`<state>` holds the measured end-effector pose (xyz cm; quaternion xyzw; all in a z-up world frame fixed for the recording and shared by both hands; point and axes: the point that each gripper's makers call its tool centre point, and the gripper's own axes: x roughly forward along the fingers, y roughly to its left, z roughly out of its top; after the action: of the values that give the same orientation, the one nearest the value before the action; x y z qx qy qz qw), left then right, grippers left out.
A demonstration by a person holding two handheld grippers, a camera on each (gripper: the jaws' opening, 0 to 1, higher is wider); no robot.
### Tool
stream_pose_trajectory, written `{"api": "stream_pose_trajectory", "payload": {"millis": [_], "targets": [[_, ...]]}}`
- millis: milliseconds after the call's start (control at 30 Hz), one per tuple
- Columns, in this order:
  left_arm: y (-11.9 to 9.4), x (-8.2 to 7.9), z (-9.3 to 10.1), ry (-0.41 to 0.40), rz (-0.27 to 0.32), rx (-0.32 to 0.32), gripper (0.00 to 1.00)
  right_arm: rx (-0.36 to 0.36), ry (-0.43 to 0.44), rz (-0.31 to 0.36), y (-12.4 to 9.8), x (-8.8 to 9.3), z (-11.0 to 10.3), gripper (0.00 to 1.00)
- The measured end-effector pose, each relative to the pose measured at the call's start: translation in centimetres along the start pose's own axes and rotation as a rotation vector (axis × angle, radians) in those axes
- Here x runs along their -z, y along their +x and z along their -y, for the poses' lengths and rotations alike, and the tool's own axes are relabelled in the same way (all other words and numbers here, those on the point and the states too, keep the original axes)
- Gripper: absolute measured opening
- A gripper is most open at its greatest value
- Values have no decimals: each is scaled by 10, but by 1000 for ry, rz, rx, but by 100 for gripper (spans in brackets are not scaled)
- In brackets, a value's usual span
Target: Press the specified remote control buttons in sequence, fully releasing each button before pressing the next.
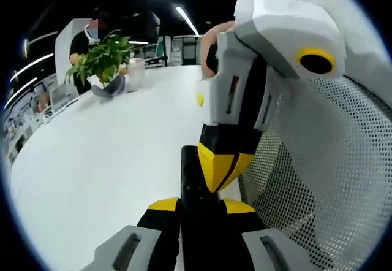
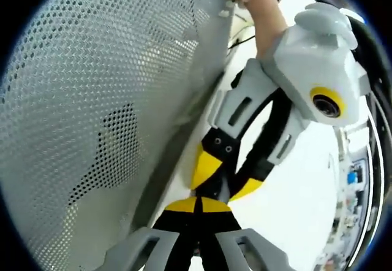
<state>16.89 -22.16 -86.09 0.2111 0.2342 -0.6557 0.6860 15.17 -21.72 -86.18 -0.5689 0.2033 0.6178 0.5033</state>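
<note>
In the left gripper view a black remote control (image 1: pixel 195 176) stands up between the yellow-and-black tips of my left gripper (image 1: pixel 199 206), which is shut on it. My right gripper (image 1: pixel 222 168) comes down from the upper right with its tips together, touching the remote's face near its top end. In the right gripper view my right gripper (image 2: pixel 197 206) is shut with nothing between its tips. They sit right against the tips of the left gripper (image 2: pixel 226 179). The remote is mostly hidden there.
A grey mesh chair back (image 1: pixel 318 185) (image 2: pixel 92 130) stands close beside both grippers. The white table (image 1: pixel 104 160) stretches away to a potted plant (image 1: pixel 104 59), a white cup (image 1: pixel 136 72) and a small yellow item (image 1: pixel 200 99). A person (image 1: pixel 79 41) stands at the far end.
</note>
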Motion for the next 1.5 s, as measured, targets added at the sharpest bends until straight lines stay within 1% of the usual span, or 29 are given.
{"api": "stream_pose_trajectory", "payload": {"millis": [133,233,333,400,467,500,533,600,700,733,767,833,867,1033,1133,1167,1200,1300,1333,1367,1433,1500], "targets": [[0,0,0,-3,-1,-2,25,-11,5,11,0,0,-1,0],[0,0,0,-1,-2,-1,25,-3,46,25,0,0,-1,0],[0,0,0,0,-4,-1,25,33,113,41,0,0,0,0],[0,-1,0,-1,-3,-2,25,49,206,61,-2,-1,0,0],[0,0,0,2,-4,0,25,16,296,39,-2,1,-9,0],[1,0,1,4,-4,3,25,21,314,58,-3,-2,-10,0],[1,-1,3,13,1,12,25,38,355,82,-5,-5,-9,0],[2,-2,6,23,-1,25,25,43,418,97,-9,-5,-8,0],[5,-2,13,40,-1,52,25,71,506,113,-13,1,2,0],[6,-3,14,44,2,57,25,74,537,108,-14,5,4,0],[6,-4,15,47,2,60,25,64,549,101,-13,8,4,0],[6,-4,15,52,3,62,25,36,560,100,-11,9,2,0],[6,-4,15,52,3,62,25,36,570,115,-13,7,3,0],[6,-4,15,51,4,62,25,31,520,101,-12,5,1,0],[6,-4,15,51,5,63,25,22,514,104,-11,4,1,0],[6,-4,15,51,5,63,25,19,504,101,-11,3,1,0],[6,-4,15,51,5,63,25,14,476,84,-10,4,1,0],[6,-5,15,50,5,63,25,1,452,61,-9,3,1,0],[7,-5,15,48,4,59,26,3,459,22,-6,9,1,0],[7,-5,14,49,4,57,26,7,438,47,-7,5,5,0],[7,-5,14,47,1,55,26,-15,479,21,-7,6,5,0],[7,-5,14,50,1,54,26,-17,507,25,-7,7,6,0]]}}
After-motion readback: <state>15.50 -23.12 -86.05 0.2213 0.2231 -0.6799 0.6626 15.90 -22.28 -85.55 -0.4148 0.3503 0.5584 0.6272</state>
